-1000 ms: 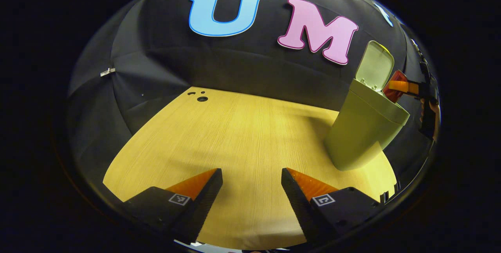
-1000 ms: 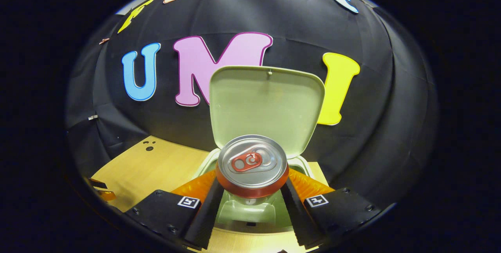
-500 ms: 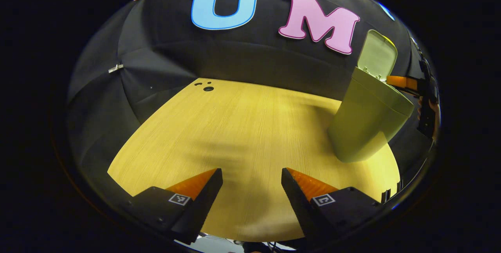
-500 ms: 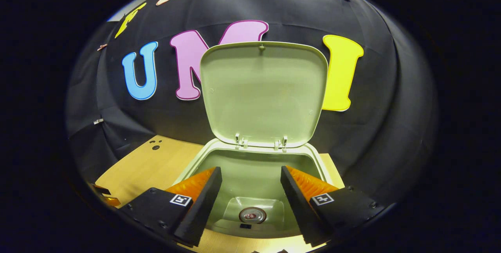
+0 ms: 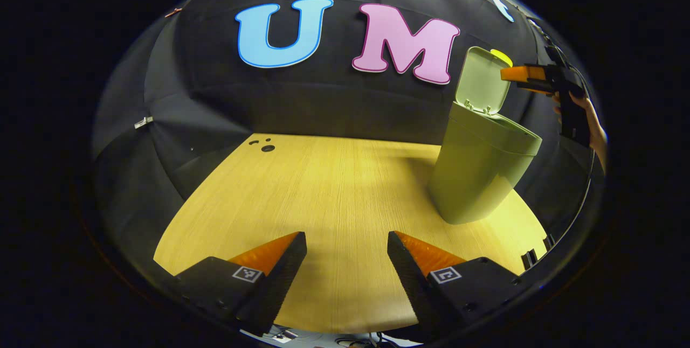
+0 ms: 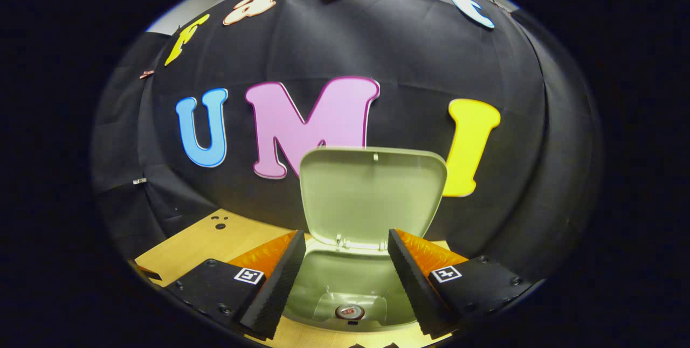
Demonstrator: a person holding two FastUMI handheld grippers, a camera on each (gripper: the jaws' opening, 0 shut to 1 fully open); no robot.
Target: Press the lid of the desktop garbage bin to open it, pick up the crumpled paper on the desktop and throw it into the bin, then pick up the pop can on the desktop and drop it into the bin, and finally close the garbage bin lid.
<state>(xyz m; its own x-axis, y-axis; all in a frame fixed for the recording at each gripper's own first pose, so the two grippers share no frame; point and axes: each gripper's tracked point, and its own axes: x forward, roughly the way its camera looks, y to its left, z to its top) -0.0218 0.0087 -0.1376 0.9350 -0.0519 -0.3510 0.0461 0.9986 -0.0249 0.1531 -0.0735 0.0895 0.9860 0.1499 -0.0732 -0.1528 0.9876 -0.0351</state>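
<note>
A pale green, smooth plastic desktop garbage bin (image 5: 482, 175) with rounded corners stands on the light wood-grain desktop (image 5: 334, 186), toward the right of the left gripper view. Its body tapers toward the base, and its flat hinged lid (image 6: 372, 194) stands upright and open at the back, showing a matte inner face with a small catch at the top edge. In the right gripper view the bin's hollow interior lies directly below and ahead, and a red pop can with a silver aluminium top (image 6: 349, 312) rests at the bottom of it, end-on; any print on it is too small to read.

The right gripper (image 6: 346, 262) hangs above the bin's opening with its ribbed-edged fingers (image 6: 280, 283) spread apart and nothing between them. Each finger block carries a small square black-and-white marker. From the left gripper view this same tool appears far off beside the top of the lid, with a hand (image 5: 590, 122) holding it.

The left gripper (image 5: 346, 262) hovers over bare desktop, well apart from the bin, its fingers likewise spread and holding nothing. A few small round holes (image 5: 263, 146) mark the desktop's far left corner.
</note>
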